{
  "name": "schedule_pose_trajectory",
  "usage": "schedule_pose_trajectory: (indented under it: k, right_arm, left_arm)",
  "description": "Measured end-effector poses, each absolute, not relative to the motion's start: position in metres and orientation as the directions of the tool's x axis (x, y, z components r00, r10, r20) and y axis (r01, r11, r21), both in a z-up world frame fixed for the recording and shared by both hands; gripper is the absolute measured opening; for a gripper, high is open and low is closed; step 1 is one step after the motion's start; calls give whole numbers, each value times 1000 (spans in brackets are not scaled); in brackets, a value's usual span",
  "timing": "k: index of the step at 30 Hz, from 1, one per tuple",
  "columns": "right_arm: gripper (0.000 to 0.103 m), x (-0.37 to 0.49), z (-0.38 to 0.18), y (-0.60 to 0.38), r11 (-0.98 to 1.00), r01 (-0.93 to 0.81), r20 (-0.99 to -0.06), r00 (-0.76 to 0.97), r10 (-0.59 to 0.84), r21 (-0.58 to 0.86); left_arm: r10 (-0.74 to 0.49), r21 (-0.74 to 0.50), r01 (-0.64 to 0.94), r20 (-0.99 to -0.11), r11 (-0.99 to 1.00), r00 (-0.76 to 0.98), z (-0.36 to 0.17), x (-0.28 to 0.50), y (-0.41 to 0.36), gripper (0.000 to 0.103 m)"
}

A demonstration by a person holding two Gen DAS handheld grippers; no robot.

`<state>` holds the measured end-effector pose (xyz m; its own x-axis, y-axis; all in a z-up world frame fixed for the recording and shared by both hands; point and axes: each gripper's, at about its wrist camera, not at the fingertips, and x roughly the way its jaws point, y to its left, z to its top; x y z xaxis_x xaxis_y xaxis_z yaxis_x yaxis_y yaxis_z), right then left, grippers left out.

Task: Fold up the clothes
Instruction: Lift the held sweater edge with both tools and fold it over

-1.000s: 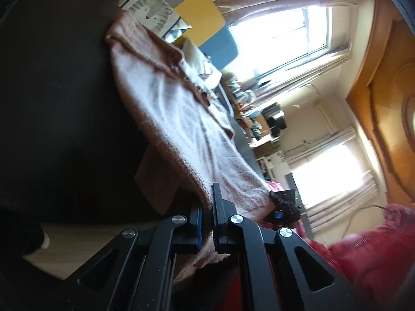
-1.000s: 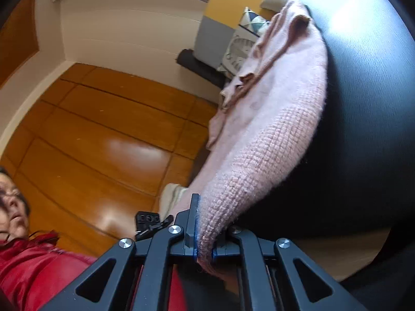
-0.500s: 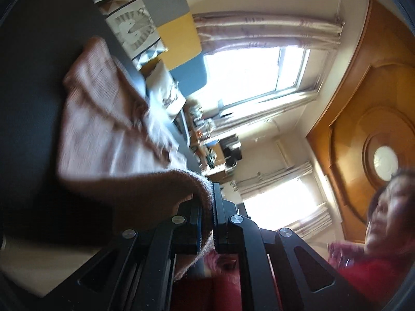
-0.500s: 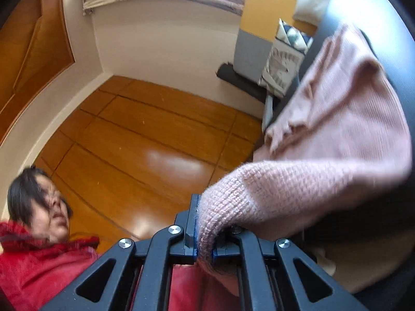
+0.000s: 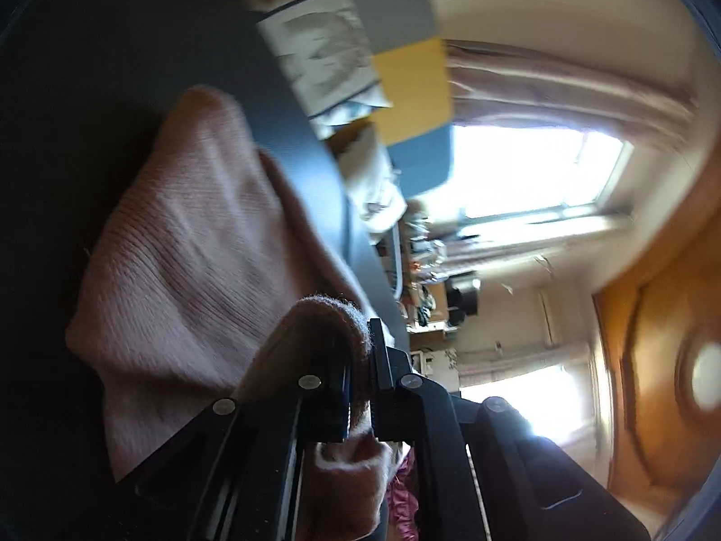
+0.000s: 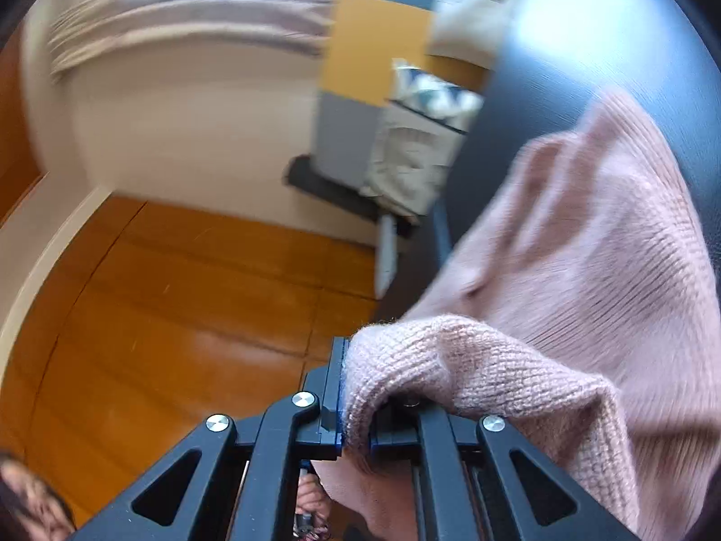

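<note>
left hand-held gripper [image 5: 359, 387]: clamping a corner of the pink ribbed knit sweater [image 5: 189, 243], lifting the edge for folding over.
sweater: draping on the dark flat bench [image 5: 90, 67], near edge raised.
right hand-held gripper [image 6: 356, 399]: pinching the other corner, keeping the edge level.

The sweater [image 6: 586, 297] is fuzzy pink ribbed knit (looser at the hem), the table [image 6: 586, 45] smooth dark, the panelling [image 6: 171, 315] glossy wood.
</note>
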<state>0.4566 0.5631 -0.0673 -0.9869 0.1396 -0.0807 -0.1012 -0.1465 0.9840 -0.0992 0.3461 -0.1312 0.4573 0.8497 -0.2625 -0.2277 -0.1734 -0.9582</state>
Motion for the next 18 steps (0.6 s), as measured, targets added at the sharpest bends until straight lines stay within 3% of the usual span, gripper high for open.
schedule_pose_trajectory:
  k: [7, 10, 12, 16, 18]
  right_arm:
    - [11, 444, -119, 606, 100, -165, -182, -966, 185, 981]
    - [23, 441, -114, 616, 105, -157, -174, -966, 192, 982]
    - [26, 439, -112, 622, 118, -148, -168, -967, 193, 982]
    - [30, 432, -112, 629, 172, -109, -139, -975, 175, 979]
    - [30, 428, -113, 634, 177, -100, -130, -977, 171, 979]
  left_arm:
    - [827, -955, -120, -295, -271, 479, -159, -112, 366, 6]
    - [819, -953, -92, -294, -287, 492, -159, -116, 373, 8]
    - [822, -959, -65, -271, -277, 500, -155, -117, 376, 17]
    - [832, -969, 10, -207, -247, 515, -148, -119, 377, 48]
    - [846, -971, 63, -169, -231, 506, -147, -121, 377, 49]
